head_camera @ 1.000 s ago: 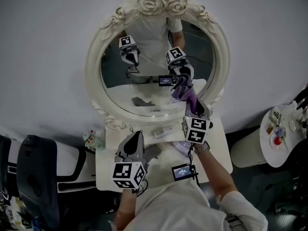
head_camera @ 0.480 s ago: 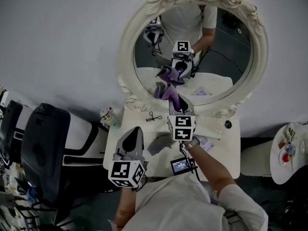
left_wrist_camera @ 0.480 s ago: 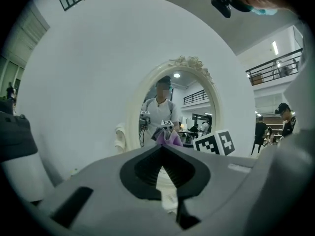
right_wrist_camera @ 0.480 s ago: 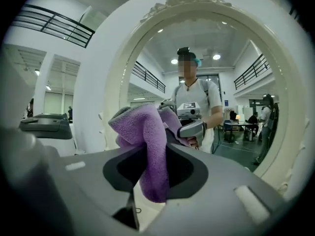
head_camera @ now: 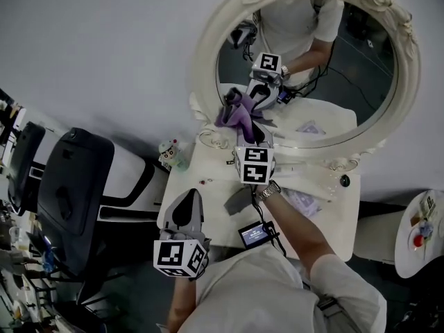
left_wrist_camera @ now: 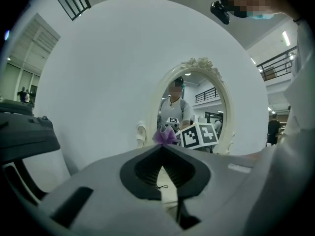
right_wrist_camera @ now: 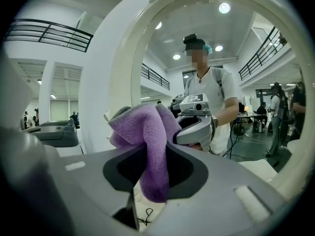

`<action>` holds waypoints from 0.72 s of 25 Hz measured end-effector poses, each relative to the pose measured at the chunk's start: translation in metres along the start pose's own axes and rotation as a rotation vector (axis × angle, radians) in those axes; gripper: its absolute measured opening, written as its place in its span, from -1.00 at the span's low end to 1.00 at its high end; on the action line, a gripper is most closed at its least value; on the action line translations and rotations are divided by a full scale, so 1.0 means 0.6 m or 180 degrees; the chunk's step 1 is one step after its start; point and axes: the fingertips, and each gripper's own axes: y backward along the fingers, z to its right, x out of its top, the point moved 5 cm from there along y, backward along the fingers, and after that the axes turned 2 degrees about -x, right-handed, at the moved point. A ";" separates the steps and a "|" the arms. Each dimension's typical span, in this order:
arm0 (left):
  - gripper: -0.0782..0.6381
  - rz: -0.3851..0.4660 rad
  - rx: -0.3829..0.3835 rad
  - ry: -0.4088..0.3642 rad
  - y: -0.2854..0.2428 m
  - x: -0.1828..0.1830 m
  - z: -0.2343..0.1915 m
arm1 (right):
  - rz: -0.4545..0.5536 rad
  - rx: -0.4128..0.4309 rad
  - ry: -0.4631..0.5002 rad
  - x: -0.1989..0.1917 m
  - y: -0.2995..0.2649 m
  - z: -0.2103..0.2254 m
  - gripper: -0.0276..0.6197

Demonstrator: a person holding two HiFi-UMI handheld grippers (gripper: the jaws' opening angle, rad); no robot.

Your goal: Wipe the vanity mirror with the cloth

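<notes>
An oval vanity mirror (head_camera: pixel 326 68) in an ornate cream frame stands on a white table (head_camera: pixel 208 193). My right gripper (head_camera: pixel 239 125) is shut on a purple cloth (head_camera: pixel 232 115) and holds it against the lower left of the glass. In the right gripper view the cloth (right_wrist_camera: pixel 147 136) bulges out between the jaws, right at the mirror (right_wrist_camera: pixel 236 82). My left gripper (head_camera: pixel 186 217) hangs low over the table's front left, jaws closed with nothing in them; its own view shows the mirror (left_wrist_camera: pixel 192 112) and cloth (left_wrist_camera: pixel 166 135) ahead.
Small items lie on the table: a little figurine (head_camera: pixel 171 151) at the left corner, a dark knob (head_camera: pixel 345 180) at the right. A black chair (head_camera: pixel 73 186) stands to the left, a round side table (head_camera: pixel 423 231) to the right.
My right gripper has swept the cloth from the mirror's lower middle toward its lower left edge. The head view has swung, so the mirror now sits further right. The left gripper has stayed low.
</notes>
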 end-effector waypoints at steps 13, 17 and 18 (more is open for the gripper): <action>-0.77 -0.0036 -0.0218 -0.0008 -0.033 -0.003 0.025 | 0.0010 -0.0360 0.0017 -0.008 0.038 0.087 -0.56; -0.77 -0.0069 -0.0465 -0.0032 -0.057 -0.008 0.061 | 0.0012 -0.0571 0.0039 -0.013 0.072 0.147 -0.56; -0.77 -0.0078 -0.0525 -0.0038 -0.062 -0.010 0.071 | 0.0018 -0.0625 0.0040 -0.013 0.081 0.161 -0.56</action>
